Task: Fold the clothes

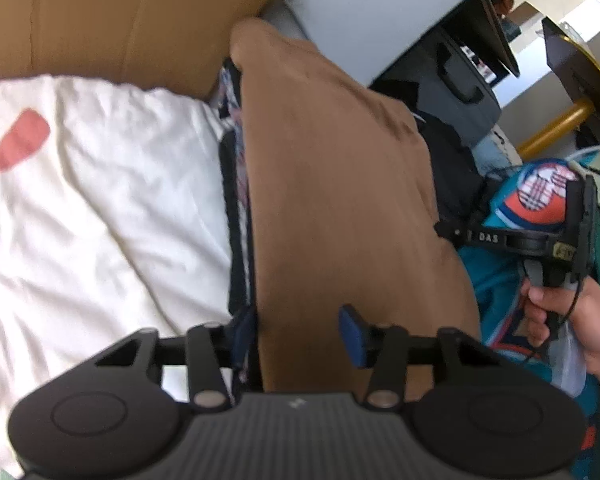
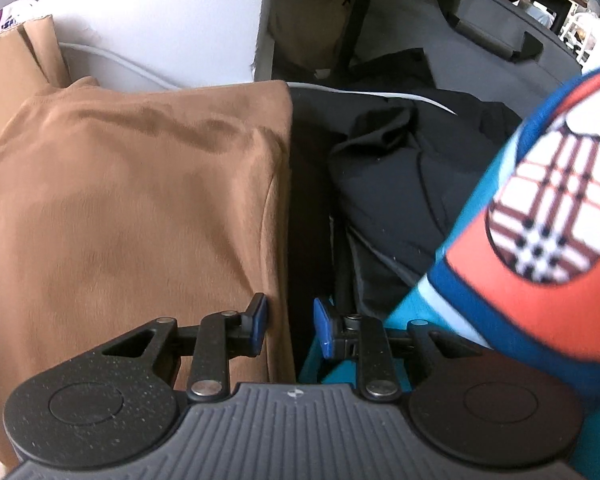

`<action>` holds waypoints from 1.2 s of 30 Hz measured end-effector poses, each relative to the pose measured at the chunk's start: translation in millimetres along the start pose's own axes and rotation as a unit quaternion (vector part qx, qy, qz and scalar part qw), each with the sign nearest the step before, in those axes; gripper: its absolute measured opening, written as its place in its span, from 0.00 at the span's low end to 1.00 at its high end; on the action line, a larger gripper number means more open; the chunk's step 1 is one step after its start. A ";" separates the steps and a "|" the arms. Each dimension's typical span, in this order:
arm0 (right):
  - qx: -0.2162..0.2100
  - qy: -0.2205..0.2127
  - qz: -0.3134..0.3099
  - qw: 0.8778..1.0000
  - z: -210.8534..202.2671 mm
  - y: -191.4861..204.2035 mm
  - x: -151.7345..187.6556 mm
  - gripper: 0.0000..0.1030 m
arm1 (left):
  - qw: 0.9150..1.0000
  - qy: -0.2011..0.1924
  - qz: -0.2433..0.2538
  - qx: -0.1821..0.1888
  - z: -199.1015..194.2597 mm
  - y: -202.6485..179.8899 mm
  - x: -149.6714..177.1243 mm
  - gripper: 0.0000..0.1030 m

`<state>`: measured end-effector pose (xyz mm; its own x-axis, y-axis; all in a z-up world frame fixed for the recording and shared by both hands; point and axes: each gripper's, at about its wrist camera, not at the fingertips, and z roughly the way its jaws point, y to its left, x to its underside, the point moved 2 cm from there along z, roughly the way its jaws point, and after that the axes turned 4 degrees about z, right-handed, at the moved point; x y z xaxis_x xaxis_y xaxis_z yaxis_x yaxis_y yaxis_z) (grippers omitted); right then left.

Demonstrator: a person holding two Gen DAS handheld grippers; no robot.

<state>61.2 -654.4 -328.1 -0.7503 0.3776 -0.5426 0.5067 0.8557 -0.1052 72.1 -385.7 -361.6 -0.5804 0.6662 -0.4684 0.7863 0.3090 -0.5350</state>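
The folded brown garment (image 1: 340, 184) runs long from 6 to 12 o'clock ahead of the left tongs (image 1: 300, 336), which straddle its near end, jaws wide; the right tongs (image 2: 288, 324), jaws narrowly parted and holding nothing, flank its 3 o'clock edge, dark clothes (image 2: 400, 184) beyond

tan garment (image 2: 132, 208) folded into a smooth rectangular block, lying flat, one edge against dark clothes (image 2: 404, 184). teal jersey (image 2: 540, 216) with orange-and-white crest, bunched, unfolded, just beside them.
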 end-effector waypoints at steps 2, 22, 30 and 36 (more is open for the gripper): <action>-0.002 -0.001 -0.005 1.000 -2.2 2.3 5.8 0.30 | 1.000 0.004 -0.001 0.003 -0.2 0.7 6.3 0.45; -0.003 -0.028 0.019 0.999 -48.3 -0.7 47.0 0.30 | 0.999 0.045 0.018 -0.002 6.8 4.3 44.5 0.45; -0.018 -0.007 0.075 0.997 -51.6 -6.9 76.9 0.32 | 0.998 0.038 0.040 0.006 8.8 -5.5 42.5 0.45; -0.016 0.007 0.107 0.994 -48.6 -16.0 94.9 0.32 | 0.998 0.048 0.043 0.019 10.8 -8.6 47.7 0.44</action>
<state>-38.8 -615.1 -337.4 -0.6322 0.5573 -0.5383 0.6424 0.7654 0.0378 35.4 -363.9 -387.0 -0.4872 0.7515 -0.4448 0.8225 0.2237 -0.5229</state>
